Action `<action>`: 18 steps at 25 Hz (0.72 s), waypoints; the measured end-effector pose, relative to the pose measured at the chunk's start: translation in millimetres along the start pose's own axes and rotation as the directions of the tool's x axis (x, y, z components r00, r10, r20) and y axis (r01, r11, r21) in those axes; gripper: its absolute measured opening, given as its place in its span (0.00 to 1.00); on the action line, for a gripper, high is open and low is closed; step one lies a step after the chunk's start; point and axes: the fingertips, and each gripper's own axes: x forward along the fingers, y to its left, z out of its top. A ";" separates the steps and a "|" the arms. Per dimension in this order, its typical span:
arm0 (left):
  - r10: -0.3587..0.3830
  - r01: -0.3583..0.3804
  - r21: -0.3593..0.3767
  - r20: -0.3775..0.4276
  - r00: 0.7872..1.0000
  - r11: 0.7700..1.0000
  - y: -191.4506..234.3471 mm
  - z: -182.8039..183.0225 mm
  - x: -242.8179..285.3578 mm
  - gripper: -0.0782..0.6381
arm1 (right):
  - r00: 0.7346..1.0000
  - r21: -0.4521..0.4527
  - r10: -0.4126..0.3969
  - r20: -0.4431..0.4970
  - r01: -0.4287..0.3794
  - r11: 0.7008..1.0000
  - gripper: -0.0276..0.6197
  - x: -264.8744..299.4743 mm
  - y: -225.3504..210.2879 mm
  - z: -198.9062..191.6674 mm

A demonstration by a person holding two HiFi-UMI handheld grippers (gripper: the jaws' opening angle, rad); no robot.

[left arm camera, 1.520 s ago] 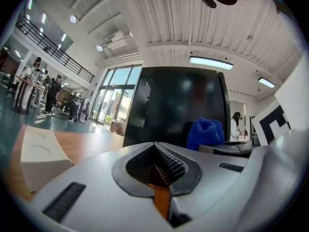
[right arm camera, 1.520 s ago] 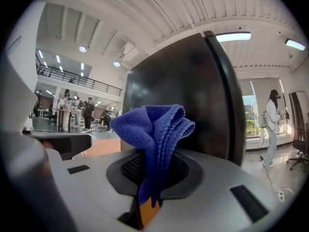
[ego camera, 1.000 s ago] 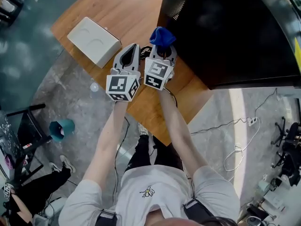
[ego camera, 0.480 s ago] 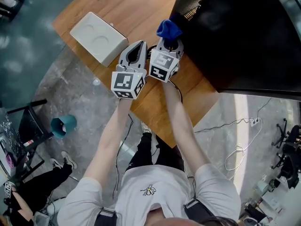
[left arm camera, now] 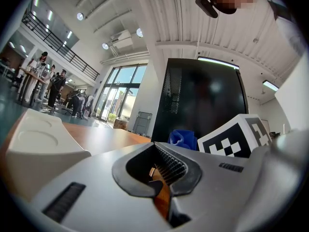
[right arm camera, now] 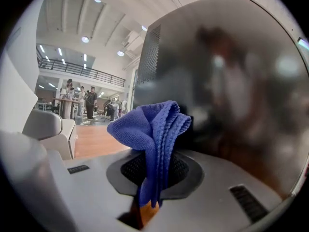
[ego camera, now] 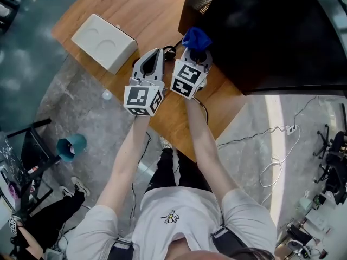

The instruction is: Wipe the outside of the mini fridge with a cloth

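The black mini fridge (ego camera: 260,31) stands on the wooden table (ego camera: 141,10) at the upper right. My right gripper (ego camera: 195,52) is shut on a bunched blue cloth (ego camera: 196,38), which is up against the fridge's lower near side. In the right gripper view the cloth (right arm camera: 154,129) sticks up from the right gripper (right arm camera: 152,178), with the glossy fridge wall (right arm camera: 227,81) close behind it. Whether they touch is unclear. My left gripper (ego camera: 156,54) is just left of it, shut and holding nothing. The left gripper (left arm camera: 161,175) also faces the fridge (left arm camera: 203,100).
A white box (ego camera: 104,42) lies on the table left of the grippers. The table's edge runs just below the grippers. On the floor are a teal bin (ego camera: 71,147) at the left and a white cable (ego camera: 276,161) at the right.
The right gripper with the cloth has shifted slightly right along the fridge's near side. The left gripper has stayed beside it.
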 end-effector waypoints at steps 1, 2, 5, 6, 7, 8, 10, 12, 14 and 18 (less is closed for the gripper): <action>-0.007 0.007 0.000 -0.003 1.000 1.000 -5.3 -1.1 -1.0 0.12 | 1.000 -0.002 -0.010 -0.002 0.010 1.000 0.15 -4.6 -6.3 -0.8; -0.014 0.014 0.001 -0.005 1.000 1.000 -10.6 -2.0 -1.9 0.12 | 1.000 -0.006 -0.019 -0.001 0.019 1.000 0.15 -8.9 -12.0 -1.2; -0.030 0.030 0.004 -0.016 0.999 1.000 -27.2 -6.5 -6.7 0.12 | 0.999 -0.011 -0.038 0.006 0.039 0.999 0.15 -23.7 -28.4 -1.9; -0.035 0.035 0.003 -0.020 0.999 0.999 -33.6 -9.0 -8.2 0.12 | 0.999 -0.008 -0.047 0.007 0.047 0.999 0.15 -29.3 -35.3 -2.5; -0.040 0.040 0.000 -0.026 0.999 0.999 -40.3 -12.0 -9.5 0.12 | 0.998 -0.005 -0.057 0.008 0.057 0.998 0.15 -35.1 -42.8 -3.1; -0.046 0.045 -0.004 -0.031 0.998 0.999 -47.0 -15.2 -10.6 0.12 | 0.998 -0.003 -0.067 0.008 0.067 0.998 0.15 -41.0 -50.5 -3.7; -0.054 0.054 -0.011 -0.043 0.998 0.998 -59.6 -20.8 -12.9 0.12 | 0.996 0.000 -0.085 0.010 0.085 0.996 0.15 -53.1 -65.3 -4.8; -0.064 0.063 -0.015 -0.055 0.996 0.998 -72.0 -25.2 -14.6 0.12 | 0.995 0.007 -0.103 0.009 0.103 0.995 0.15 -65.6 -80.1 -6.5; -0.081 0.080 -0.014 -0.068 0.994 0.997 -86.1 -28.9 -15.8 0.12 | 0.992 0.016 -0.123 0.005 0.123 0.992 0.15 -78.9 -96.4 -9.2; -0.119 0.120 0.001 -0.083 0.989 0.993 -115.1 -31.6 -15.5 0.12 | 0.986 0.042 -0.166 -0.011 0.167 0.985 0.15 -105.2 -131.7 -15.2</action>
